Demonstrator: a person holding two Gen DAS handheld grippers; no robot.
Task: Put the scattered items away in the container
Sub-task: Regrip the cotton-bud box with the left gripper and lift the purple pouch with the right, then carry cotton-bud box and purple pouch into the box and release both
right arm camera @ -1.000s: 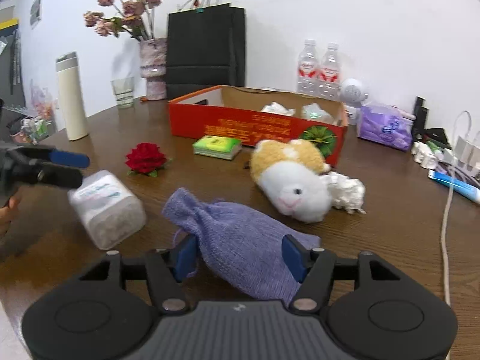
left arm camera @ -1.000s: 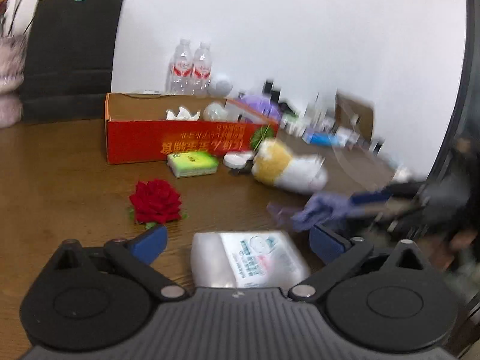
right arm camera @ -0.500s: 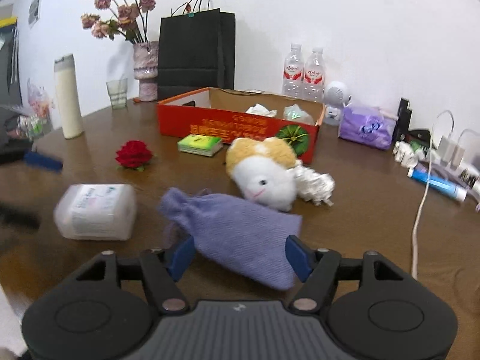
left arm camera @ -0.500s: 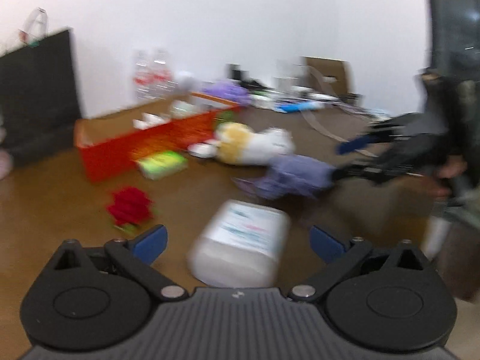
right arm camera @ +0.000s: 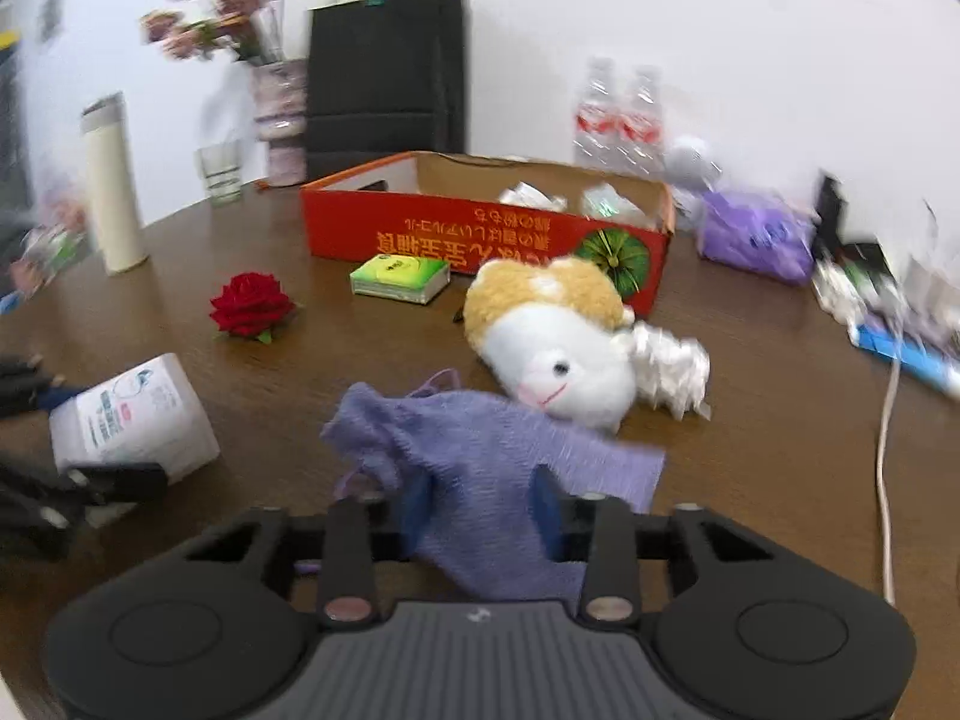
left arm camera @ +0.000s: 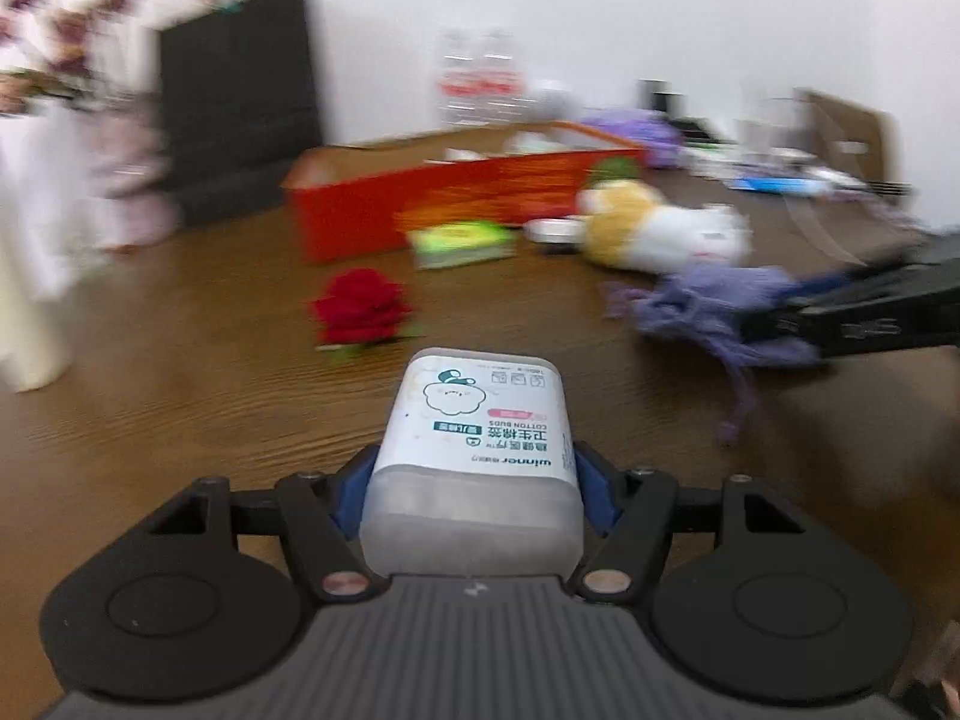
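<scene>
My left gripper (left arm camera: 471,489) is shut on a white cotton bud box (left arm camera: 480,444), which also shows in the right wrist view (right arm camera: 129,414). My right gripper (right arm camera: 480,510) is shut on a purple knitted pouch (right arm camera: 480,450), which also shows in the left wrist view (left arm camera: 714,306). The open red cardboard box (right arm camera: 480,234) stands at the back and holds a few wrapped items. On the table in front of it lie a red rose (right arm camera: 249,303), a green tissue pack (right arm camera: 399,279), a plush hamster (right arm camera: 552,342) and a crumpled silver wrapper (right arm camera: 669,369).
A black paper bag (right arm camera: 384,66), a vase of flowers (right arm camera: 276,102), a glass (right arm camera: 219,171) and a white flask (right arm camera: 111,180) stand at the back left. Water bottles (right arm camera: 618,114), a purple pack (right arm camera: 753,234) and cables (right arm camera: 885,420) crowd the right side.
My left gripper has closed on the cotton bud box. My right gripper has closed on the purple pouch. The left view has swung back toward the red box.
</scene>
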